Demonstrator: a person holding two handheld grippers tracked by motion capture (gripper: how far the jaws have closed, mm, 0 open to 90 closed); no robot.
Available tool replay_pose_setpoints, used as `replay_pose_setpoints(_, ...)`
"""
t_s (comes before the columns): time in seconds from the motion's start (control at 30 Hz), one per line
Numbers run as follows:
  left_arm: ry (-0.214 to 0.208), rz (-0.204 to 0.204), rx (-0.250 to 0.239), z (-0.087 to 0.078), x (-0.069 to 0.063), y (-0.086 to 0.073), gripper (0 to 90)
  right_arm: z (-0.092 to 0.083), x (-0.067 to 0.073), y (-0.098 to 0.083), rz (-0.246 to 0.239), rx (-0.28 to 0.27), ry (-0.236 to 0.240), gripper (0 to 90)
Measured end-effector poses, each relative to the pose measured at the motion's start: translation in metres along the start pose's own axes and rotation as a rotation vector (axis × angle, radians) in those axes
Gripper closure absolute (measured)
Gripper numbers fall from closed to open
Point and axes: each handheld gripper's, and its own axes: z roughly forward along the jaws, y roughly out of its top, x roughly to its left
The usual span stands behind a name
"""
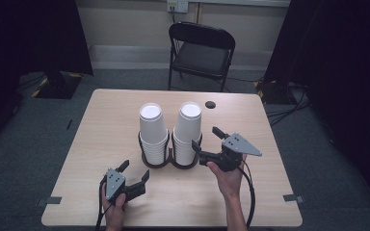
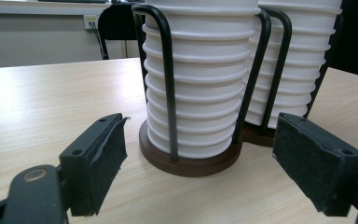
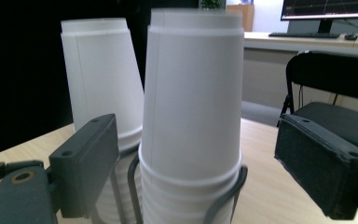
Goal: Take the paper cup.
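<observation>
So you've got two stacks of upside-down white paper cups sitting in a black wire double holder with round dark wooden bases (image 1: pixel 168 161), about mid-way across the light wood table (image 1: pixel 101 125). From the high view, the left stack of white paper cups (image 1: pixel 153 132) and the right stack of white paper cups (image 1: pixel 188 131) stand side by side, each ringed by the wire loops of its half of the holder.

Your right gripper (image 1: pixel 206 144) is up against the right stack, on its right-hand side, roughly level with the top of the wire loop. In the right gripper view the jaws are spread wide either side of that stack (image 3: pixel 191 107), and neither pad is touching it, so you're gripping nothing there.

Your left gripper (image 1: pixel 135 174) sits low near the table's front edge, just in front of the left stack. In the left gripper view the jaws are wide open too, nothing between them, with the holder's wooden base (image 2: pixel 189 161) straight ahead and the ribbed rims of the stacked cups (image 2: pixel 198 88) above it.

There's a black folding chair (image 1: pixel 201 53) behind the table.
</observation>
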Motion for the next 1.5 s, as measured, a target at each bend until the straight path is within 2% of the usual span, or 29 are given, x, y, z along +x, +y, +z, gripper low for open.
replay_pose_setpoints(0.2, -0.003, 0.002, 0.001, 0.0, 0.0, 0.0, 17.9, 0.014, -0.002, 0.021, 0.003, -0.006, 0.027, 12.9)
replay_pose_setpoints(0.43, -0.01, -0.003, -0.007, -0.001, 0.001, 0.0, 17.9, 0.033, -0.004, 0.033, 0.004, -0.003, 0.048, 13.1)
replay_pose_setpoints(0.63, -0.014, -0.003, -0.013, -0.001, 0.001, -0.001, 17.9, 0.05, -0.009, 0.038, 0.004, 0.044, 0.055, 13.0)
replay_pose_setpoints(0.7, -0.015, -0.001, -0.016, -0.002, 0.001, -0.001, 17.9, 0.056, -0.009, 0.037, 0.008, 0.054, 0.05, 13.1)
replay_pose_setpoints(0.8, -0.014, 0.0, -0.017, -0.002, 0.001, -0.001, 17.8, 0.065, -0.01, 0.032, 0.038, 0.072, 0.078, 13.1)
replay_pose_setpoints(0.97, -0.014, -0.003, -0.02, -0.002, 0.001, -0.001, 17.9, 0.076, -0.009, 0.023, 0.032, 0.109, 0.077, 12.8)
replay_pose_setpoints(1.5, -0.012, 0.0, -0.018, -0.002, 0.001, -0.001, 17.7, 0.086, -0.01, 0.005, 0.039, 0.167, 0.071, 12.0)
